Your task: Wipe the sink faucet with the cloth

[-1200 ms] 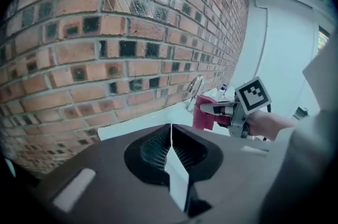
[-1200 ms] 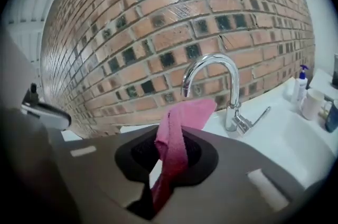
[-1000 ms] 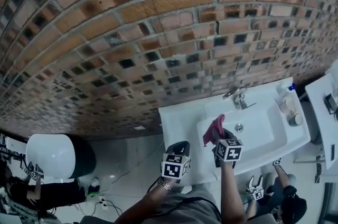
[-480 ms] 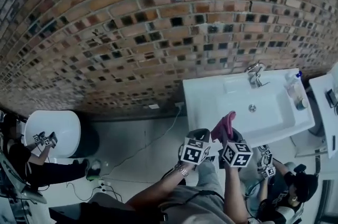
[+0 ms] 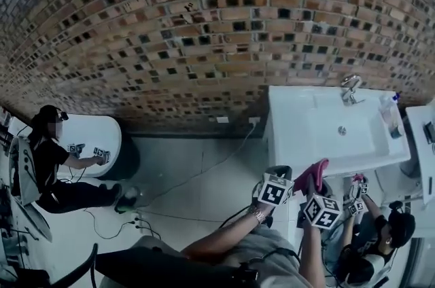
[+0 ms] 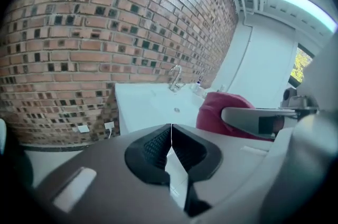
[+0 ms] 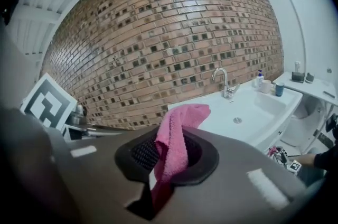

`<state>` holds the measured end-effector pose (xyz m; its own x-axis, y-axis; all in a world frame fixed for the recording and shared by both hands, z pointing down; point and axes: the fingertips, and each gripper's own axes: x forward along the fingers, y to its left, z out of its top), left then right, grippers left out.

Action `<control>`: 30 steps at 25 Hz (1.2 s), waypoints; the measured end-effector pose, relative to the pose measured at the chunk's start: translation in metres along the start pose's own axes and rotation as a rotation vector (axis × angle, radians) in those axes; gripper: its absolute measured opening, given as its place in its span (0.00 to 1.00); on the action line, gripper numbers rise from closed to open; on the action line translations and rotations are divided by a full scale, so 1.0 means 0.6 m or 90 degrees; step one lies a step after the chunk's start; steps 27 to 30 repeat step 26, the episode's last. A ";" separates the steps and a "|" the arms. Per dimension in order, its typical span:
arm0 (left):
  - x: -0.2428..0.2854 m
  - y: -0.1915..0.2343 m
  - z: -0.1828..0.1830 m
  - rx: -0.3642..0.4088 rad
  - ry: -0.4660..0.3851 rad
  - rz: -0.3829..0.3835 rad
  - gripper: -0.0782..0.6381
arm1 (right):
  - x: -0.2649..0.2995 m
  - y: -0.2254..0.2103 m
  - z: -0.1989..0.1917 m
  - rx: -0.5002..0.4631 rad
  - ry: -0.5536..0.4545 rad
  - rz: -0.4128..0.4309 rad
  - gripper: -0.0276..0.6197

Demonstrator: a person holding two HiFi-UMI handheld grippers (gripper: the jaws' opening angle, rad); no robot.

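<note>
The cloth, pink, is pinched in the right claw, flopping forward over it. The left claw, just beside, is closed on nothing. The faucet stands well ahead.

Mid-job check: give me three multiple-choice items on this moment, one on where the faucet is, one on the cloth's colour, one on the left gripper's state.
1. Where does the faucet stand?
A) at the back edge of the sink, by the brick wall
B) on the floor
C) on a shelf

2. What colour is the cloth?
A) blue
B) pink
C) white

3. The left gripper is:
A) wide open
B) shut on the cloth
C) shut and empty

Answers: A, it rises at the sink's rear against the bricks; B, pink cloth clamped in the right gripper; C, its pads meet with nothing between them.
</note>
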<state>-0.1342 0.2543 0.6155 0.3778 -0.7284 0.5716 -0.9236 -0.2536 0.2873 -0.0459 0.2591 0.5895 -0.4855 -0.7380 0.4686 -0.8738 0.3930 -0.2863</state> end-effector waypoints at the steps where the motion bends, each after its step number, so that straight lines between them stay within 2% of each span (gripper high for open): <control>1: -0.003 -0.012 0.008 0.006 -0.009 -0.006 0.14 | -0.003 0.003 0.005 -0.007 0.002 0.000 0.10; 8: -0.041 -0.057 -0.005 0.021 -0.012 -0.004 0.14 | -0.042 0.046 0.010 -0.028 0.004 0.041 0.10; 13: -0.050 -0.062 -0.008 0.037 -0.022 0.002 0.14 | -0.056 0.048 0.000 0.031 0.002 0.075 0.10; 19: -0.049 -0.075 -0.026 0.040 -0.024 0.007 0.14 | -0.076 0.053 -0.007 0.033 -0.020 0.103 0.10; 26: -0.046 -0.139 -0.032 0.069 -0.032 -0.007 0.14 | -0.118 0.016 -0.037 0.045 -0.009 0.100 0.10; 30: -0.046 -0.139 -0.032 0.069 -0.032 -0.007 0.14 | -0.118 0.016 -0.037 0.045 -0.009 0.100 0.10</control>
